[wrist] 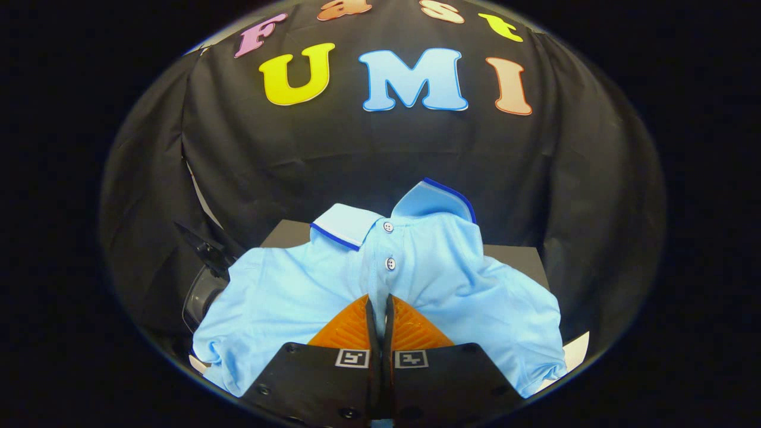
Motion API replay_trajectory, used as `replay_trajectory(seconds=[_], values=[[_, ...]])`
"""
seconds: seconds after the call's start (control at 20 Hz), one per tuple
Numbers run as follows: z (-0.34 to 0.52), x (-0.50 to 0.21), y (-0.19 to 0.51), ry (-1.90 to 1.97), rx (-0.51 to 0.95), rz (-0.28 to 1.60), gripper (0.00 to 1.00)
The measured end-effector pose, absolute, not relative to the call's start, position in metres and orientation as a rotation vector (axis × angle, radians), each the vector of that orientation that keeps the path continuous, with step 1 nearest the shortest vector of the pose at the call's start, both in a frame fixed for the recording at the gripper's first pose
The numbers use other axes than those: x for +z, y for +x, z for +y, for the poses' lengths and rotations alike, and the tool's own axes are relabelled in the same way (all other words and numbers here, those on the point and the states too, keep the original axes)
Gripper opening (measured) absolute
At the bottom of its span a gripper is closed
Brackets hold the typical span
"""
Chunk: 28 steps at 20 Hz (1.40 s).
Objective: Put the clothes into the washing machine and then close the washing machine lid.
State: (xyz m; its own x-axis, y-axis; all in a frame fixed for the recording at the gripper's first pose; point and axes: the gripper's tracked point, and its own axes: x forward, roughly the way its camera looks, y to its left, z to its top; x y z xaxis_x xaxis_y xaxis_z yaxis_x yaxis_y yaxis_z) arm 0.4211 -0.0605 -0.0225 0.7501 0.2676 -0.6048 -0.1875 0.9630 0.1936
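A light blue polo shirt (440, 279) with a dark blue collar edge and two buttons spreads out right ahead of my fingers, collar pointing away from me. My gripper (379, 299) is shut, its two fingers pressed together on a fold of the shirt's front just below the lower button. The shirt drapes to both sides of the fingers and hides whatever lies beneath it. Beside the shirt's left sleeve a dark rounded part (202, 294) sticks out; I cannot tell whether it belongs to the washing machine.
A dark flat surface (517, 257) shows behind the shirt on both sides of the collar. A white edge (575, 352) peeks out under the right sleeve. The booth's black cloth wall (357, 154) hangs close behind.
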Motion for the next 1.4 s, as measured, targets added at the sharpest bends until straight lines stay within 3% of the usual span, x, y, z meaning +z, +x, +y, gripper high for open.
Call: replay_trajectory(seconds=[0.65,1.4], values=[[-0.056,0.072,0.396,0.228,0.227,0.488,0.02],[0.035,0.166,0.349,0.218,0.192,0.356,0.02]])
